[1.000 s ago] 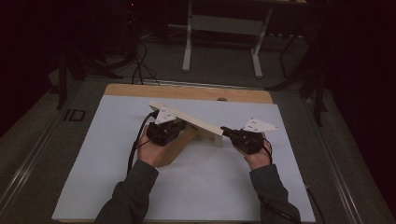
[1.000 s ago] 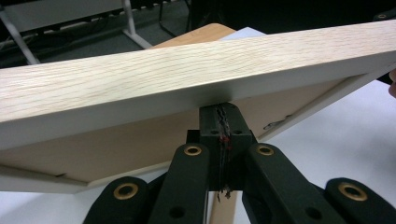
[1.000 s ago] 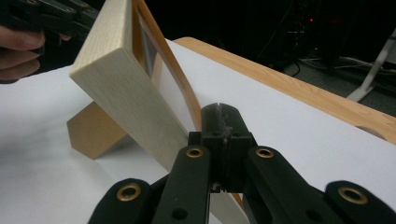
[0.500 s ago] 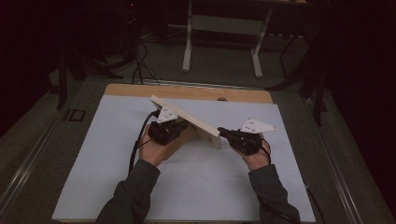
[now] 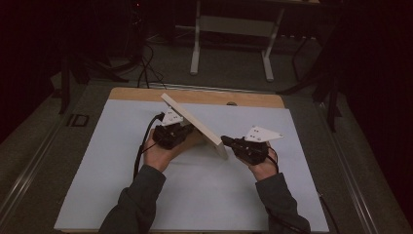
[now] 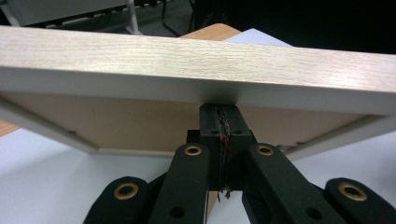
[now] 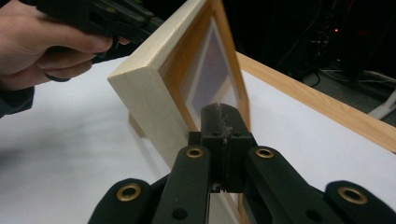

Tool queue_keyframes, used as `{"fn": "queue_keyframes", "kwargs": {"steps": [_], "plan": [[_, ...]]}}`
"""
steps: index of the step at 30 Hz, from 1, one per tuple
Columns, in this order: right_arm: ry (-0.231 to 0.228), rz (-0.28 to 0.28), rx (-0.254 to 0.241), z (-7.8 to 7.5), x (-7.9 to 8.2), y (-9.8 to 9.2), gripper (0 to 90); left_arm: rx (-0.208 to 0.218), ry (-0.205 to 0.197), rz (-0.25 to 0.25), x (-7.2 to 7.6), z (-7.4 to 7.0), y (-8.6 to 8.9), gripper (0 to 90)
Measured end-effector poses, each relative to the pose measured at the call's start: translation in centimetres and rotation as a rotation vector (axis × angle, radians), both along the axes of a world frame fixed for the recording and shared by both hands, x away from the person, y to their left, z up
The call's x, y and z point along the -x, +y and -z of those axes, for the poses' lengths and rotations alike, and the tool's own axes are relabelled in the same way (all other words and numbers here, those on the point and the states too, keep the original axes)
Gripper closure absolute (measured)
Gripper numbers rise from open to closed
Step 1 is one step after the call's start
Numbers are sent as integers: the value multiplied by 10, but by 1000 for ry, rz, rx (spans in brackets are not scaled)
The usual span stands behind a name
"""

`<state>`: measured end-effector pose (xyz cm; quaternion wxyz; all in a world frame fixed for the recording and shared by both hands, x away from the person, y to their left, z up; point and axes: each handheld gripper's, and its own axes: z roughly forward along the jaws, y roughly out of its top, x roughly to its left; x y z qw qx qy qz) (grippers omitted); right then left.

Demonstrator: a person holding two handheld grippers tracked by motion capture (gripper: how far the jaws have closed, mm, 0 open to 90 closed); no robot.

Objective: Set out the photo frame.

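Since a second ago the wooden picture frame (image 5: 195,121) has tipped up from lying nearly flat across the two grippers to standing steeply on edge, slanting from the far left toward the near right over the white mat (image 5: 107,165). In the high view the left gripper (image 5: 187,132) sits behind it at mid-length, held in a hand whose forearm comes up from the bottom, and the right gripper (image 5: 228,142) meets the near corner, its hand just right of it.

In the left gripper view the left gripper (image 6: 222,122) has its jaws clenched together, tips pressed up against the underside of the frame's (image 6: 196,63) rim.

In the right gripper view the right gripper (image 7: 222,122) is likewise closed, tips against the frame's (image 7: 154,93) front face, nothing visibly between them. The other hand (image 7: 42,51) holds its gripper at the frame's back.
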<state>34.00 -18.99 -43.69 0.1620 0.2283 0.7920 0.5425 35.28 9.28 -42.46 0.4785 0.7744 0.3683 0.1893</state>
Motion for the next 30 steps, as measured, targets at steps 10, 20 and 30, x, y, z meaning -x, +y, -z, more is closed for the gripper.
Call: {"fn": "queue_keyframes", "kwargs": {"steps": [10,20,30], "plan": [[-14,-50,17,-1,8,14,897,5,0,4,-2,1,3,900],[-20,-92,27,-2,14,24,897,0,-7,11,-1,1,1,900],[-22,-133,35,-4,17,40,897,5,-2,33,-1,2,0,900]]}}
